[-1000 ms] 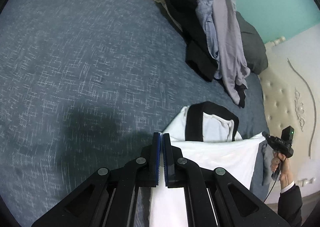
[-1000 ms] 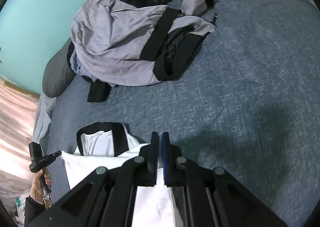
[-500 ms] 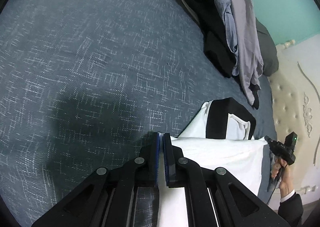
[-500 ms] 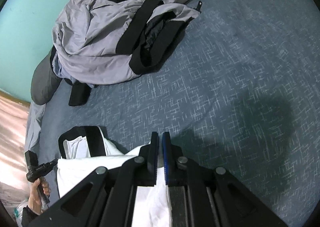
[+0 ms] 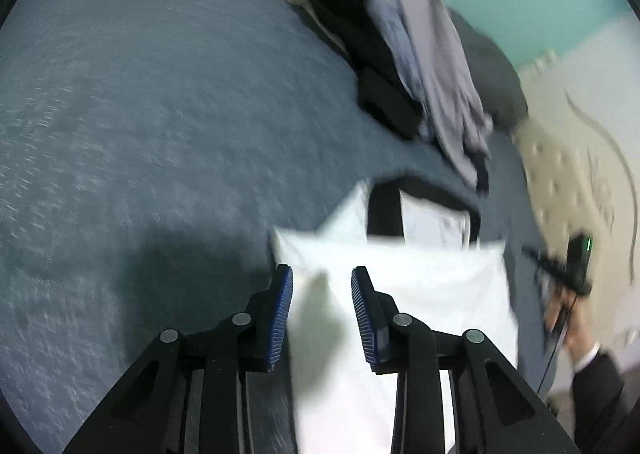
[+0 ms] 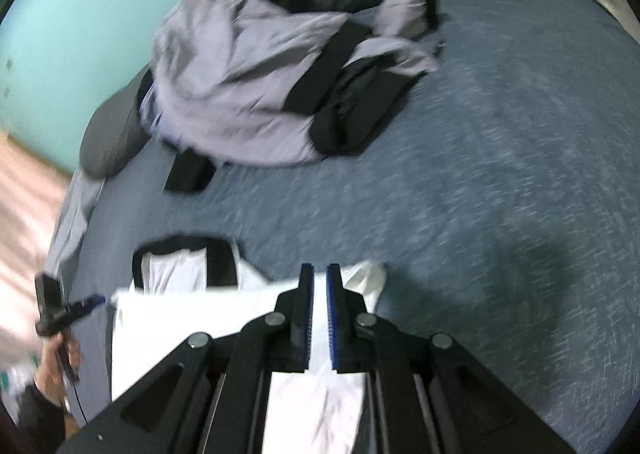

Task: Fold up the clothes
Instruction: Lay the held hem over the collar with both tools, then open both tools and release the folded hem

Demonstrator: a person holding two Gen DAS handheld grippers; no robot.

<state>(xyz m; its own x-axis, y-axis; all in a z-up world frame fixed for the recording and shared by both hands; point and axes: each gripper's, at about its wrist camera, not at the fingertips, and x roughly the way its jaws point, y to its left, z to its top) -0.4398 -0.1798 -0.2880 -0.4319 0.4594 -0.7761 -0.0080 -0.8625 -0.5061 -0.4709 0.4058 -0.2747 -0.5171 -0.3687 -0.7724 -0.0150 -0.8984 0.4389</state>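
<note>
A white garment [image 5: 420, 286] with a black collar [image 5: 384, 209] lies folded over on the blue-grey bedspread [image 5: 140, 93]. My left gripper [image 5: 321, 272] hovers over its near left corner. Its jaws are opening, and the cloth lies loose between the blue pads without being pressed. In the right wrist view my right gripper [image 6: 319, 269] is shut on the far right edge of the white garment [image 6: 192, 318], with cloth showing in the thin slit between its pads. Both views are blurred.
A heap of grey and black clothes [image 6: 248, 73] lies further back on the bed, also seen as a heap [image 5: 420, 53] in the left view. A dark pillow [image 6: 112, 145] sits behind it. A tufted cream headboard [image 5: 580, 173] stands at the right. A person's hand [image 5: 572, 330] holds the other gripper.
My left jaws have opened and let go of the white garment's corner. Both grippers have shifted a little over the bed. The right gripper stays shut on the cloth.
</note>
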